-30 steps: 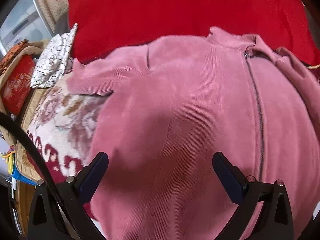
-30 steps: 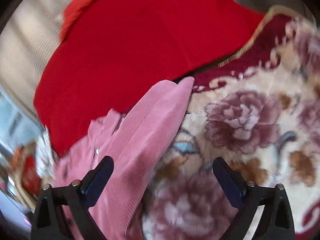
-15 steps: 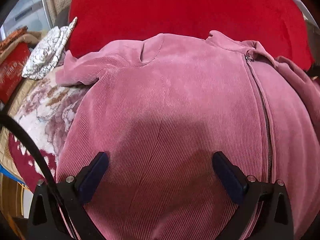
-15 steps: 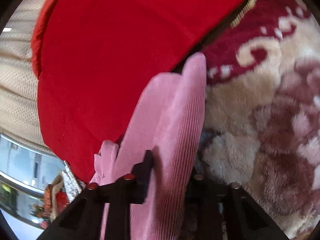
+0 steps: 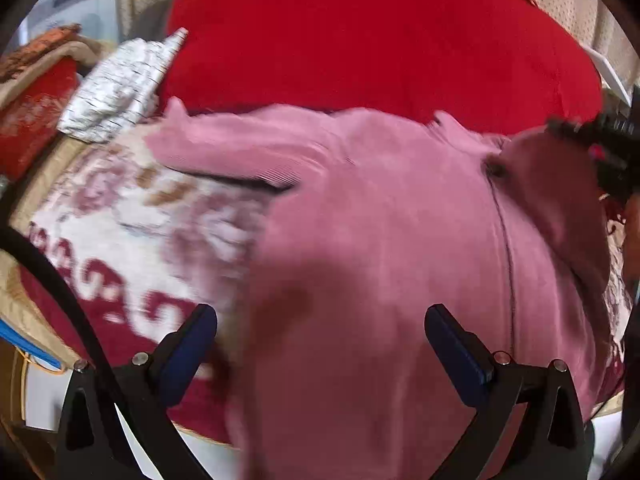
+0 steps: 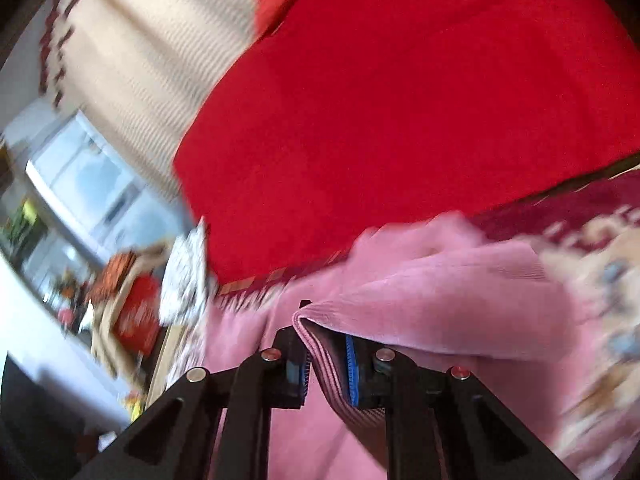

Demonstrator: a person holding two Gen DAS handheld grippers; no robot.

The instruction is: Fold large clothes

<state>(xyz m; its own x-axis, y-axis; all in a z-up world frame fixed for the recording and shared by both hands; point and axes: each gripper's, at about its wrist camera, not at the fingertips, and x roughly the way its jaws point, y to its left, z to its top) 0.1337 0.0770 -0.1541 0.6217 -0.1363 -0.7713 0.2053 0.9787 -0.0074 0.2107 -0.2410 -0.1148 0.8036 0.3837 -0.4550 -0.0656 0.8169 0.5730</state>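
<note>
A pink corduroy zip jacket point(image 5: 384, 240) lies spread on a floral rug-like cover point(image 5: 132, 236), its left sleeve point(image 5: 240, 148) stretched out to the left. My left gripper point(image 5: 320, 344) hovers open above the jacket's lower front, nothing between its blue pads. In the right wrist view my right gripper point(image 6: 326, 360) is shut on the ribbed cuff of the jacket's right sleeve point(image 6: 448, 312), which is lifted and drawn over the jacket body. That gripper also shows as a dark shape at the right edge point(image 5: 612, 152) of the left wrist view.
A big red cushion point(image 5: 372, 40) backs the jacket. A white patterned cloth point(image 5: 120, 88) and a red-and-tan bag point(image 5: 32, 112) sit at the left. Beige curtain point(image 6: 152, 60) and a window point(image 6: 92, 184) lie beyond. The floral cover extends right point(image 6: 600, 320).
My right gripper closed on the sleeve cuff, then carried it up and leftward over the jacket. The left gripper stayed open and shifted, so more floral cover shows at its left.
</note>
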